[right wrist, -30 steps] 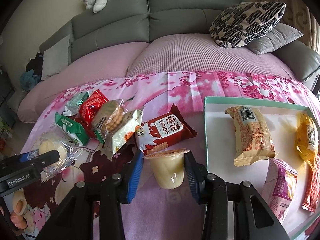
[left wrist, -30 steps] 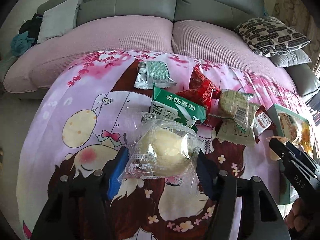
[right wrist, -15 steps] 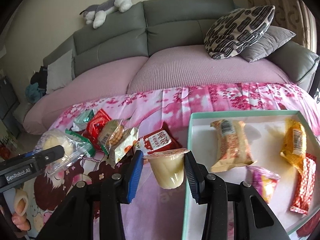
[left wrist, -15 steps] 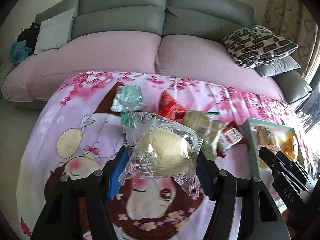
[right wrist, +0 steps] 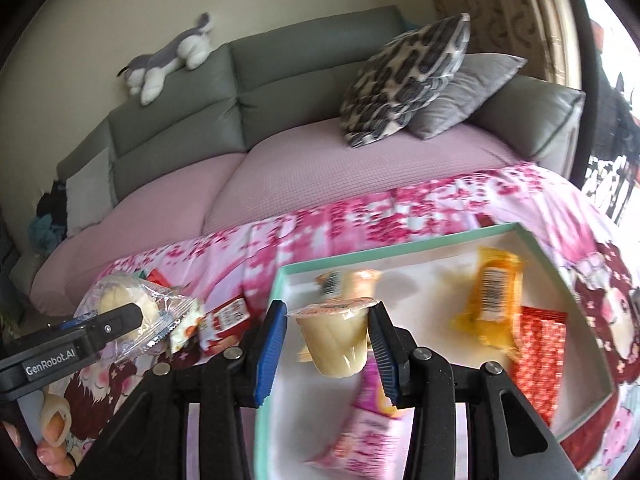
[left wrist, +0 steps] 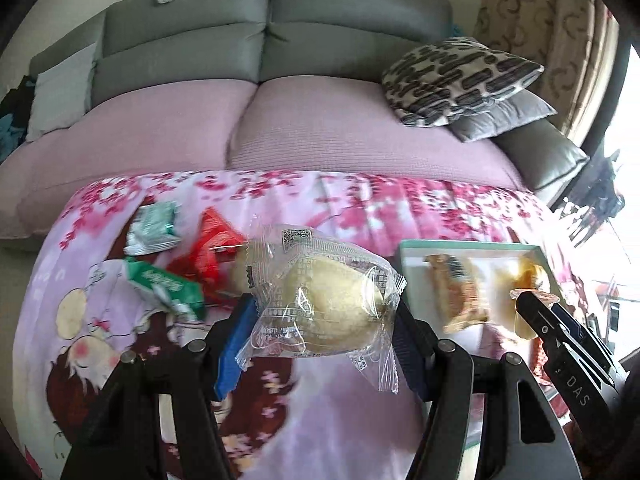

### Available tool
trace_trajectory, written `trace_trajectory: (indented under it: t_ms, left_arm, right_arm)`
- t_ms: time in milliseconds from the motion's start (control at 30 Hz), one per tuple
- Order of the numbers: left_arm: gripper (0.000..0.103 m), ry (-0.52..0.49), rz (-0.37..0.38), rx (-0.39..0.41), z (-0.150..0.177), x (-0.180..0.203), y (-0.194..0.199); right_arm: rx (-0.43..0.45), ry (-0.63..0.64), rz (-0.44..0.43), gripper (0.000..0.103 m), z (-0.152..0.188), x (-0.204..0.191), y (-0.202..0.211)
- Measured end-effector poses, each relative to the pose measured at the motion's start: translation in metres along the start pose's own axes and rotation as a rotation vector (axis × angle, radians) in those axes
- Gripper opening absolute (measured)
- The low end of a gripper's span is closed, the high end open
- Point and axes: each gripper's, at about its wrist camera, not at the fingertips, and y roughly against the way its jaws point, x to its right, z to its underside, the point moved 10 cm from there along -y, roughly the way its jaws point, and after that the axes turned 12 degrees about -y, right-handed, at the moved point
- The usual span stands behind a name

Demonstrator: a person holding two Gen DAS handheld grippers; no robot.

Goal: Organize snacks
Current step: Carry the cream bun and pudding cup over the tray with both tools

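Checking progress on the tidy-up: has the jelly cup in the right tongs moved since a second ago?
Yes. The jelly cup was short of the tray's left rim over the blanket; now it hangs over the tray.

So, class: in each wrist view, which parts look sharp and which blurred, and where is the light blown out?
Left wrist view: the clear-wrapped bun in the left gripper is sharp, the tray and blanket smeared, and the window at the right edge is blown white. Right wrist view: the jelly cup in the right gripper is crisp, the tray snacks streaked, with fisheye bending throughout.
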Motion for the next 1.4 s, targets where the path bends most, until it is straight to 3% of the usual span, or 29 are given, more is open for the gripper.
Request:
trace_trajectory:
  t_ms: [700, 1000, 1400]
  left_arm:
    - [0.066, -0.192, 0.152, 0.027, -0.035, 0.143, -0.013]
    - [0.066, -0.211, 0.176, -0.027, -0.031, 0.178, -0.046]
    - [0.066, -0.202, 0.158, -0.088, -0.023, 0.194, -0.08]
  right_arm:
    - [0.094, -0.222, 0.197, 0.044, -0.031, 0.151, 0.034]
    - [0.079, -0.261, 0.2, 0.044, -0.027, 0.17, 0.024]
    - [0.046, -0.286, 0.207, 0.045, -0.019, 0.178, 0.011]
